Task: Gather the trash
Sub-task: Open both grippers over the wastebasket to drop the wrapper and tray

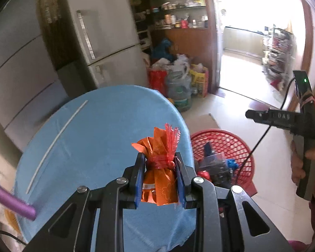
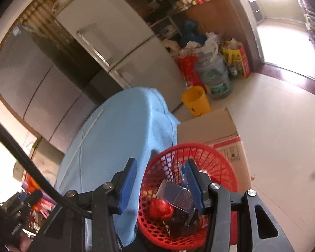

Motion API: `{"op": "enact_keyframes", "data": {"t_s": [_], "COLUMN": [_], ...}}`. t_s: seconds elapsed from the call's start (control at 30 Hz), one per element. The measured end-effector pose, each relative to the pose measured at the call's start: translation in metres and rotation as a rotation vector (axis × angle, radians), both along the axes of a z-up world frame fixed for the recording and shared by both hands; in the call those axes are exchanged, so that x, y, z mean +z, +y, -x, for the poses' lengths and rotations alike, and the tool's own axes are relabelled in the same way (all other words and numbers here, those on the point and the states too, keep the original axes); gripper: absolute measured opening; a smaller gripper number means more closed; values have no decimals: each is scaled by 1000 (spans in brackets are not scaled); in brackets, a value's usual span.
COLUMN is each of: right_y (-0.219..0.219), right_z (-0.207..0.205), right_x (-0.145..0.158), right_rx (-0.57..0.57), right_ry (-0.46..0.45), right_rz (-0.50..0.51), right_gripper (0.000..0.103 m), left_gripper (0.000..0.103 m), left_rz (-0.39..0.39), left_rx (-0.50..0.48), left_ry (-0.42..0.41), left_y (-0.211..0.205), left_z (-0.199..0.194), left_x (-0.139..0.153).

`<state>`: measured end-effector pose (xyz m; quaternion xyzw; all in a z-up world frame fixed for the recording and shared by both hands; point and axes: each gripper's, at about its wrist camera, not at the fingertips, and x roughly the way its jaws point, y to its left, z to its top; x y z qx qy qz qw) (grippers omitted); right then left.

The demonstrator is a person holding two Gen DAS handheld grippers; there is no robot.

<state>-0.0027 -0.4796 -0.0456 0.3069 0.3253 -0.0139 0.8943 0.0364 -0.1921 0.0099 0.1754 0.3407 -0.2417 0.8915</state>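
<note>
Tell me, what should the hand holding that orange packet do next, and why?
Probably carry it sideways over the red basket and let go. The left gripper is shut on the orange packet above the blue-covered table, while the basket, already holding other trash, sits just beside the table edge. The right gripper is open and empty over that basket.
</note>
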Motion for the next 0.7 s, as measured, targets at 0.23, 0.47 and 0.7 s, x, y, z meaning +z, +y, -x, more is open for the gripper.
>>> {"op": "enact_keyframes", "data": {"t_s": [0.23,0.47,0.7], "right_y": [-31,-72,-67], "right_z": [20,62,52], "right_x": [24,53,47], "right_rx": [-26,-103,-87], "right_ry": [-92,-305,-290], "right_rz": [-40,-176,-183], "right_gripper": [53,62,62], "left_gripper": [29,69,69], "left_rz": [11,26,23], "left_rx": [-174,-284,-259], "left_ry": [104,228,160], "left_y": [-53,-96,-92], "left_z": [-13,-27,-34], "left_x": [-17,-32,-22]}}
